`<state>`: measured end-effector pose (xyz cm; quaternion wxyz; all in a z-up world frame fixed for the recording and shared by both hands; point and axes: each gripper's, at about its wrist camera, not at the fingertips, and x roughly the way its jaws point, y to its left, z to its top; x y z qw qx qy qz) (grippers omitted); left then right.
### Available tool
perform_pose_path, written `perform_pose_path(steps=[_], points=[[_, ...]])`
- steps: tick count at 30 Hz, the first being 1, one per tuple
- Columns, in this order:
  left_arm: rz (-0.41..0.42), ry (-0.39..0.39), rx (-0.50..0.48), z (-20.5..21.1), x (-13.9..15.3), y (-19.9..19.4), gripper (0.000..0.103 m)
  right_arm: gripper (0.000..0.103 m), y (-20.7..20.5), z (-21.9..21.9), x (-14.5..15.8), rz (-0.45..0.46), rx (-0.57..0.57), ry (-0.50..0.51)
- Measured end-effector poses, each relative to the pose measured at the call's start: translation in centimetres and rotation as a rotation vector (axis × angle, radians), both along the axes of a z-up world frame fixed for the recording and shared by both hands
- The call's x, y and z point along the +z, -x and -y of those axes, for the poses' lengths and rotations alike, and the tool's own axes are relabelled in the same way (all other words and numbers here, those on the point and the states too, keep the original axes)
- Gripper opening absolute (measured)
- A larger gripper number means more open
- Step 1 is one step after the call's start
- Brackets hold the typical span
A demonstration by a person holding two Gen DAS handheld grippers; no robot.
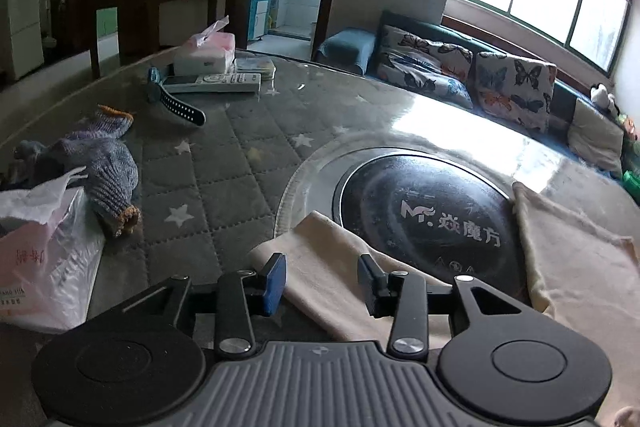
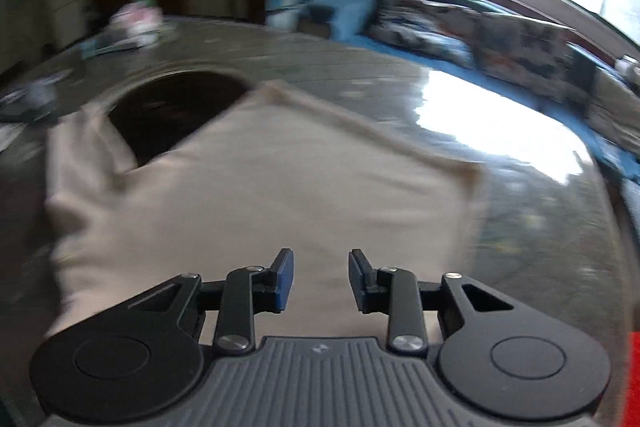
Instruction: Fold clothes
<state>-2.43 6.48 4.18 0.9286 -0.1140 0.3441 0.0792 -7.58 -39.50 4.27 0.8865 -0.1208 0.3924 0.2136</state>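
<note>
The cream garment (image 2: 256, 195) lies spread on the round table (image 1: 240, 147), partly over the black induction hob (image 1: 424, 211). The left gripper (image 1: 322, 281) hovers over its 9 o'clock edge, the right gripper (image 2: 320, 277) over its middle, both with fingers apart and empty. Pinch only hems, lift evenly, and align edges.

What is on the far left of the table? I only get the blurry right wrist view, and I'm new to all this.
Observer: A purple-grey knitted garment lies there, beside a white plastic bag.
Operator: And that pale smudge further back?
Observer: It's a tissue box, with a remote control in front of it.
Operator: Is the other hand-held gripper holding the cream cloth?
Observer: No. The left hand-held gripper is open, its fingers either side of a cream cloth strip.
</note>
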Motion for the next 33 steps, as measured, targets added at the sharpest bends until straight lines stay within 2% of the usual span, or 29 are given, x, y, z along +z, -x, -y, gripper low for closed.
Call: perform_pose_path(steps=[6,10,12,14,17,19,21,22,26,29,30,33], points=[[-0.042,-0.013,0.01,-0.1,-1.3,-0.6,0.039,0.029,3.6,-6.3,-0.7,-0.027,0.234,-0.026],[-0.033,-0.057,0.008,0.0,-1.9,-0.5,0.021,0.029,5.1,-9.3,-1.0,-0.043,0.337,-0.03],[-0.025,-0.071,0.004,-0.1,-2.0,-0.4,0.008,0.029,5.6,-10.5,-1.1,-0.042,0.377,-0.033],[-0.01,-0.084,0.01,-0.1,-1.8,-0.1,0.004,0.029,6.1,-11.4,-1.0,-0.039,0.413,-0.037],[0.014,-0.105,0.023,0.0,-1.4,0.4,0.002,0.028,6.3,-12.2,-1.3,-0.027,0.416,-0.028],[0.031,-0.119,0.031,0.1,-1.1,0.7,0.002,0.022,6.5,-12.6,-1.5,-0.019,0.415,-0.022],[0.047,-0.133,0.04,0.2,-0.9,1.1,0.002,0.008,6.7,-13.0,-1.7,-0.011,0.413,-0.015],[0.055,-0.14,0.045,0.3,-0.7,1.2,0.002,0.006,6.8,-13.0,-1.7,-0.012,0.415,-0.018],[0.063,-0.166,0.051,0.4,-0.7,1.6,0.002,0.006,7.3,-12.7,-1.9,-0.012,0.424,-0.021],[0.004,-0.119,0.057,-0.3,-1.6,1.0,0.002,0.008,7.4,-12.6,-2.0,-0.007,0.425,-0.024],[-0.011,-0.102,0.06,-0.6,-1.9,0.8,0.003,0.012,7.4,-12.5,-1.9,-0.006,0.423,-0.028],[-0.012,-0.096,0.056,-0.7,-1.7,1.0,0.006,0.014,7.7,-12.0,-1.2,0.001,0.413,-0.047]])
